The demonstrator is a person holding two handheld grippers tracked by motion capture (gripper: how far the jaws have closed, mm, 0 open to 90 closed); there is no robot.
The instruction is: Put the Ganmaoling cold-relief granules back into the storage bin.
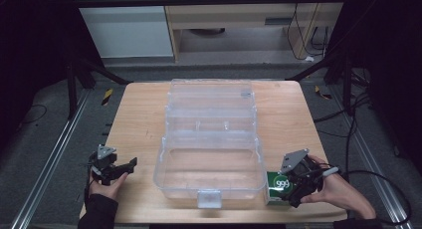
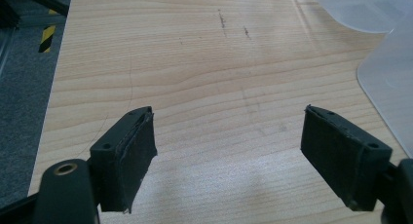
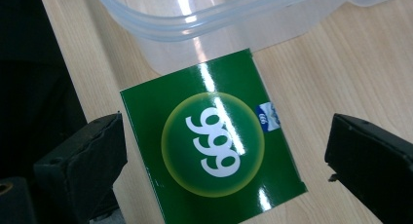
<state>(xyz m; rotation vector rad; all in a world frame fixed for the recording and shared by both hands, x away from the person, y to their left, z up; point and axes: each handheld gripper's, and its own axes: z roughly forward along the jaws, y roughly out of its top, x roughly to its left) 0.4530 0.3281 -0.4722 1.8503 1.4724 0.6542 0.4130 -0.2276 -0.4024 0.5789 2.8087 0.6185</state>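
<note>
Two hand-held grippers, one clear plastic box and one green carton sat on or over a single wooden tabletop (image 1: pixel 139 114). At the left, the left hand-held gripper (image 1: pixel 130 168) was held by a hand (image 1: pixel 105 188) near the front left corner, its jaws spread wide apart with nothing but bare wood between them; in the left gripper view the pads (image 2: pixel 138 153) hovered over the grain, and the box's edge showed at the far right. In the middle, the clear plastic box (image 1: pixel 211 144) lay open, its lid folded back toward the far side and its latch at the front edge; the tray looked empty. At the right, the green carton (image 1: pixel 276 186), printed with white "999" in a yellow-green circle, lay flat on the tabletop just beside the box's front right corner. The right hand-held gripper (image 1: pixel 293 189), held by the other hand (image 1: pixel 338 191), was poised directly over the carton; in the right gripper view its jaws stood apart on either side of the carton (image 3: pixel 214 151), not closed on it.
</note>
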